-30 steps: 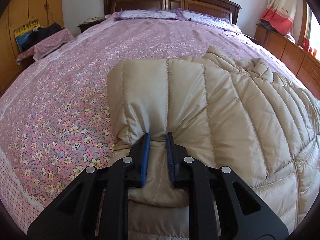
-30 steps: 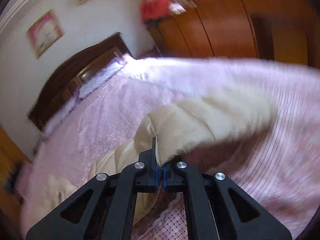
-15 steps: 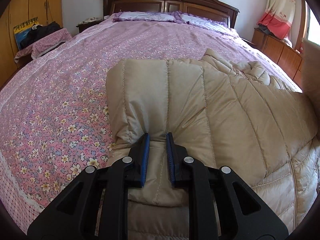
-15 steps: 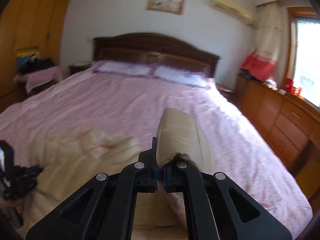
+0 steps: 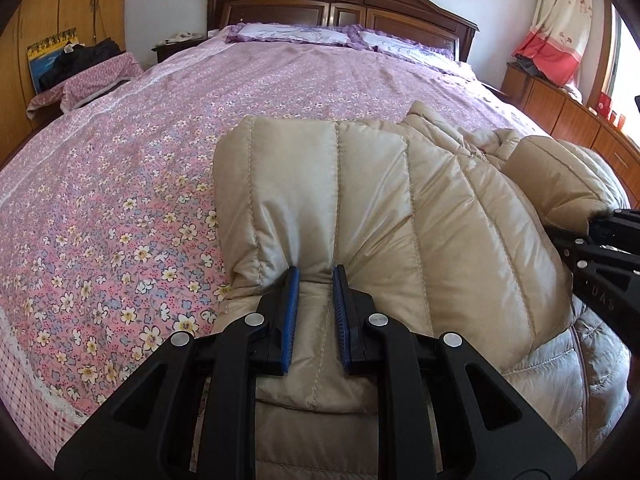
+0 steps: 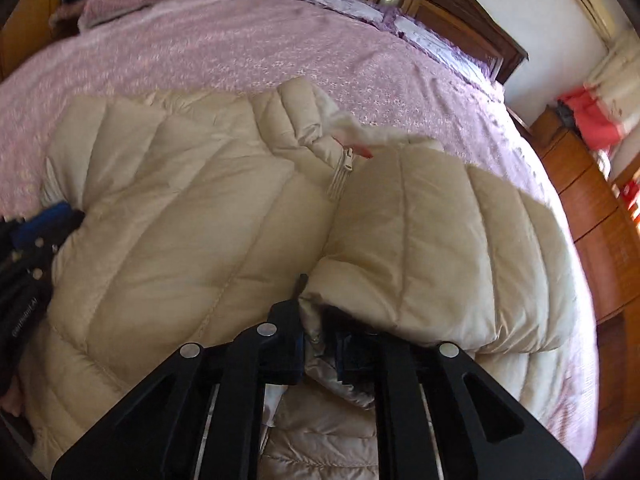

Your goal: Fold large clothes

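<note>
A beige quilted puffer jacket (image 5: 400,216) lies on the pink floral bed (image 5: 120,200). Its left sleeve is folded across the body. My left gripper (image 5: 315,280) rests on that folded sleeve, jaws slightly apart with a ridge of fabric between the blue pads. My right gripper (image 6: 320,320) holds the right sleeve (image 6: 440,240) over the jacket body (image 6: 180,208), jaws a little apart with the cuff fabric between them. The right gripper also shows at the right edge of the left wrist view (image 5: 600,252). The left gripper shows at the left edge of the right wrist view (image 6: 32,240).
A dark wooden headboard (image 5: 340,4) and pillows (image 5: 296,34) are at the far end. A wooden dresser (image 5: 576,120) runs along the right of the bed. Wardrobes and a chair with clothes (image 5: 84,76) stand on the left.
My right gripper has swung the right sleeve over and down onto the jacket body, and its jaws have parted a little. My left gripper has stayed in place on the folded left sleeve.
</note>
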The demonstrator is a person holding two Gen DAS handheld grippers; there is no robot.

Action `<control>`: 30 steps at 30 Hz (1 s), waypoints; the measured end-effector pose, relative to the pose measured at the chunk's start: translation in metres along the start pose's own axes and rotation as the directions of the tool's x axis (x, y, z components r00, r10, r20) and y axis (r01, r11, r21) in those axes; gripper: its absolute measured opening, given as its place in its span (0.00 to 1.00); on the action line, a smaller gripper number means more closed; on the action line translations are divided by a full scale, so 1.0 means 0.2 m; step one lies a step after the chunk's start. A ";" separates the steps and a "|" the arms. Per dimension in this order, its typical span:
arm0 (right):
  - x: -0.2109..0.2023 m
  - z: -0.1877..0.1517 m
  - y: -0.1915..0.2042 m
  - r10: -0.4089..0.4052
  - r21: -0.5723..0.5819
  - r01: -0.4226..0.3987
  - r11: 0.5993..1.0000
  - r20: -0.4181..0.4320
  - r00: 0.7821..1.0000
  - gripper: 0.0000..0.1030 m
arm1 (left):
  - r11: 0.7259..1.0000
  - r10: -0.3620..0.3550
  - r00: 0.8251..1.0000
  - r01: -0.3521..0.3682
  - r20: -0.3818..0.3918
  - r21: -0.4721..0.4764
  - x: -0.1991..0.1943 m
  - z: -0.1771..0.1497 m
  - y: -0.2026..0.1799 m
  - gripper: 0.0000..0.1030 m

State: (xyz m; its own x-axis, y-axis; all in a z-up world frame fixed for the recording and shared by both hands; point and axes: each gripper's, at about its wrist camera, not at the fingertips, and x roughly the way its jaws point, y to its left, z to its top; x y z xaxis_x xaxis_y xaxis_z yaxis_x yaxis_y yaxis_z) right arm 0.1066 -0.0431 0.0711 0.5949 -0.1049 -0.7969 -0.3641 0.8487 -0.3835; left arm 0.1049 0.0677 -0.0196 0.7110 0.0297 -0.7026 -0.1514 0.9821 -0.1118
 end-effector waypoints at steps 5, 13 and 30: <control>-0.10 -0.01 -0.04 0.132 0.081 -0.134 0.988 0.023 0.991 0.39 | 1.000 -0.021 1.000 0.021 -0.002 -0.020 0.00 0.01 0.03 0.19; -0.30 -0.15 -0.19 0.459 0.195 -0.458 0.868 0.044 0.888 0.79 | 0.991 -0.115 0.993 0.116 0.010 -0.060 -0.04 0.01 0.09 0.36; -0.40 -0.69 -0.46 -0.136 0.418 0.021 0.908 0.248 0.959 0.83 | 0.862 -0.258 0.966 0.233 -0.005 0.450 -0.42 0.22 -0.85 0.64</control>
State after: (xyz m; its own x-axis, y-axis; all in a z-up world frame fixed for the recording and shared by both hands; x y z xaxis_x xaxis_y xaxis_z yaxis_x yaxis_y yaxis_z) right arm -0.0064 -0.1844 0.1049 0.7980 -0.0877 -0.5962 -0.0184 0.9853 -0.1697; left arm 0.1006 -0.0947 0.0896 0.7225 -0.2259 -0.6534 0.3438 0.9374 0.0560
